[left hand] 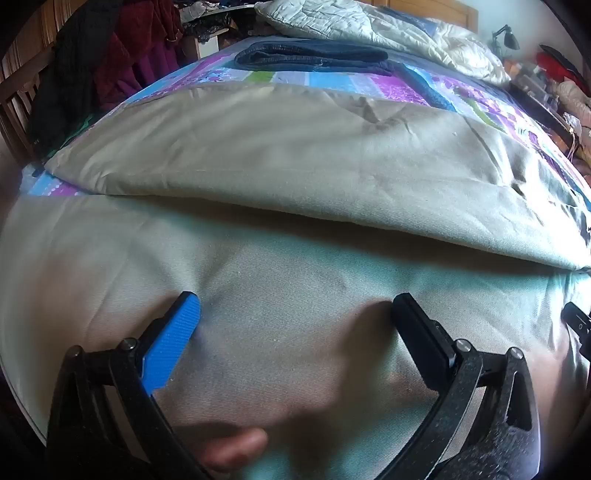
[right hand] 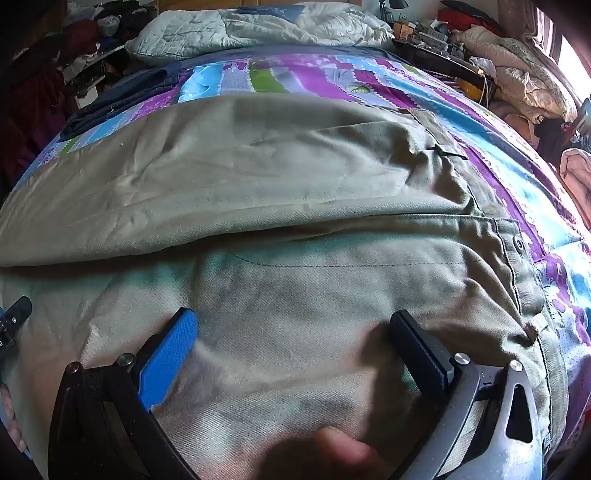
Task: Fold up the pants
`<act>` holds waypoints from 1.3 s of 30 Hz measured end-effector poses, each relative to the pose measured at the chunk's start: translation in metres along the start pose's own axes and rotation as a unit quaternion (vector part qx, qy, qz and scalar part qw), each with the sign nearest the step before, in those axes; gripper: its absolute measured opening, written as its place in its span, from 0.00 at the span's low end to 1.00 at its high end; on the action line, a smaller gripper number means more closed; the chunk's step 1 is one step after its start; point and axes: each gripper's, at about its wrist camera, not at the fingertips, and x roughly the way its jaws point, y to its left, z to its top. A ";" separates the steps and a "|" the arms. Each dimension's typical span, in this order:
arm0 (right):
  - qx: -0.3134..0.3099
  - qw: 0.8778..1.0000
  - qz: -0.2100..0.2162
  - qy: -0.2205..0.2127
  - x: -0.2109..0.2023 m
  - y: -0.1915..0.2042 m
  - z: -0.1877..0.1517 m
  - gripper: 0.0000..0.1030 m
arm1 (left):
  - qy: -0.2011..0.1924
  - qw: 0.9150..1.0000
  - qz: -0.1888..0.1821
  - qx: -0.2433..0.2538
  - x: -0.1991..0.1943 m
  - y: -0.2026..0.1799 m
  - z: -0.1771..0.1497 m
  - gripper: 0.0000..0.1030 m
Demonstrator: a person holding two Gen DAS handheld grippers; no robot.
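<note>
The left gripper (left hand: 295,310) hovers low over the near leg of the khaki pants (left hand: 280,162), its blue and black fingers spread wide with only flat cloth between them. The pants lie spread across the colourful striped bedspread (left hand: 332,79), one leg lying alongside the other, with a dark folded garment (left hand: 314,57) and a white quilt (left hand: 388,26) farther back. To the right, the right gripper (right hand: 293,323) also has its jaws wide apart over the cloth near the waistband (right hand: 517,266) and its button (right hand: 519,243).
</note>
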 end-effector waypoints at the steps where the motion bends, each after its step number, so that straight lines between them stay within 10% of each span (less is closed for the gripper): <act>1: 0.002 1.000 0.003 0.005 0.000 0.000 0.000 1.00 | 0.003 1.000 -0.022 -0.015 0.001 0.002 0.000 1.00; 39: 0.005 1.000 0.009 0.006 -0.004 -0.002 0.000 1.00 | -0.001 1.000 -0.005 -0.004 -0.003 0.005 -0.002 1.00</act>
